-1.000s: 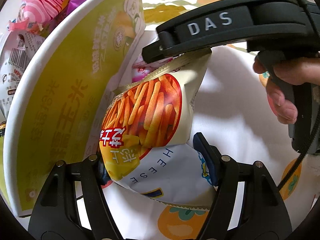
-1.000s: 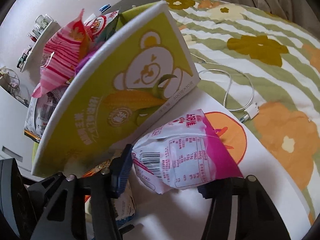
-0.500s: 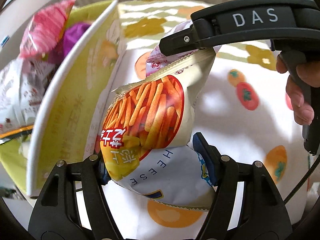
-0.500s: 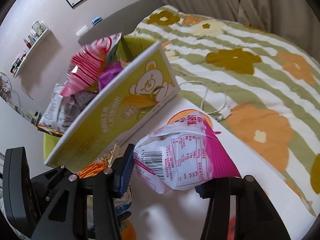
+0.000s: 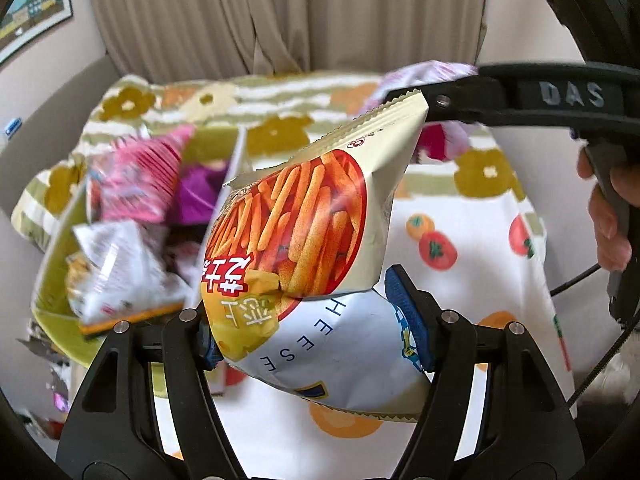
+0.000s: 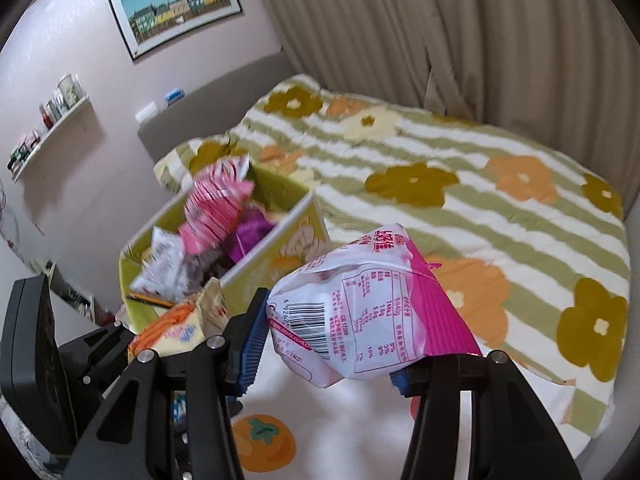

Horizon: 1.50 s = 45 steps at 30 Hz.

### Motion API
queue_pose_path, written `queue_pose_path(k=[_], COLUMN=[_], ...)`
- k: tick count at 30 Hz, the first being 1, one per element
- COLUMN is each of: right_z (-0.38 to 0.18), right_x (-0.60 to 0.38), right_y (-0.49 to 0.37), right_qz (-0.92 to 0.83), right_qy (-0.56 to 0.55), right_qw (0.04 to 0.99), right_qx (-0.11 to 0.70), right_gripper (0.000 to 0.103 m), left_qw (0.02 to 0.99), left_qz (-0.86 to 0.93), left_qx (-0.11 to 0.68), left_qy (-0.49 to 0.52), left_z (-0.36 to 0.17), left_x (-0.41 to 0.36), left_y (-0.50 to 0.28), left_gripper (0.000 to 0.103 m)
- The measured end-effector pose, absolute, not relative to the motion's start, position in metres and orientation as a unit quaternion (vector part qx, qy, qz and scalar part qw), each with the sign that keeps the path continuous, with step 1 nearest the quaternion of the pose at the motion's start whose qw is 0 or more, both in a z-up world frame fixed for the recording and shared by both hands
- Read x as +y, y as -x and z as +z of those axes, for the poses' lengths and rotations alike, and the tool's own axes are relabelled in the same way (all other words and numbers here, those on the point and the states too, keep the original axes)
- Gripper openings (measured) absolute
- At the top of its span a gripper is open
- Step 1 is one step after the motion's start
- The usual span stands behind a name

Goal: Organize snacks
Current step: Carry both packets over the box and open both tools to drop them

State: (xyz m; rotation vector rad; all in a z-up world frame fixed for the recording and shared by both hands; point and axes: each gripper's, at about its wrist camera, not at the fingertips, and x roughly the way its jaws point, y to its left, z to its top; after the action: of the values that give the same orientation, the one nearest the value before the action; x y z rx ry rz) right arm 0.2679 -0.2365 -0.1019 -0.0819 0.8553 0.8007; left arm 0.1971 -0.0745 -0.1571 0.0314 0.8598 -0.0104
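My left gripper (image 5: 316,328) is shut on a cheese-stick snack bag (image 5: 308,248), cream with orange sticks, and holds it up in the air. My right gripper (image 6: 328,356) is shut on a pink-and-white snack bag (image 6: 360,312), also lifted. The yellow-green cardboard box (image 6: 280,248) full of snack packets sits below and to the left in both views, and shows in the left wrist view (image 5: 56,248). The right gripper's arm (image 5: 520,96) crosses the top right of the left wrist view, just behind the cheese bag's top edge.
A white cloth with orange fruit prints (image 5: 460,216) lies under both grippers. Behind it is a bed with a green-striped flower quilt (image 6: 460,184). Curtains (image 6: 440,28) hang at the back. A wall shelf (image 6: 48,136) and a framed picture (image 6: 176,4) are at left.
Both grippers have risen well above the box with their bags still held. The box now looks smaller and lower, and its contents show from above.
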Motion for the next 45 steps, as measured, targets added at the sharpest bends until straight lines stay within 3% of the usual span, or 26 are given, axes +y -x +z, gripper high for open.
queue_pose_path(k=[14, 21, 29, 31, 32, 33, 34, 45], right_z=[-0.045, -0.046, -0.069, -0.075, -0.078, -0.080, -0.082, -0.089], right_x=[-0.163, -0.093, -0.042, -0.033, -0.027, -0.023, -0.021, 0.013], right_y=[-0.205, -0.192, -0.194, -0.194, -0.195, -0.196, -0.197, -0.203], right_qz=[0.341, 0.326, 0.287, 0.281, 0.277, 0.275, 0.273, 0.282], right_qy=[0.002, -0.016, -0.041, -0.046, -0.045, -0.044, -0.044, -0.014], right_qw=[0.869, 0.874, 0.877, 0.875, 0.874, 0.873, 0.872, 0.867], right_qx=[0.359, 0.360, 0.383, 0.392, 0.397, 0.401, 0.404, 0.411], right_gripper=[0.047, 0.047, 0.047, 0.047, 0.047, 0.047, 0.047, 0.047], left_qw=[0.931, 0.922, 0.898, 0.890, 0.886, 0.885, 0.885, 0.885], left_qz=[-0.009, -0.019, -0.055, -0.070, -0.080, -0.081, -0.081, -0.102], left_qx=[0.364, 0.386, 0.435, 0.449, 0.456, 0.458, 0.457, 0.455], left_qy=[-0.023, -0.030, -0.033, -0.029, -0.027, -0.028, -0.029, -0.008], left_z=[-0.062, -0.070, -0.119, -0.132, -0.139, -0.144, -0.146, -0.148], left_x=[0.069, 0.152, 0.207, 0.215, 0.217, 0.219, 0.221, 0.236], left_y=[-0.184, -0.205, -0.245, -0.252, -0.255, -0.257, -0.256, -0.238], left_gripper=[0.066, 0.066, 0.066, 0.069, 0.079, 0.097, 0.103, 0.102])
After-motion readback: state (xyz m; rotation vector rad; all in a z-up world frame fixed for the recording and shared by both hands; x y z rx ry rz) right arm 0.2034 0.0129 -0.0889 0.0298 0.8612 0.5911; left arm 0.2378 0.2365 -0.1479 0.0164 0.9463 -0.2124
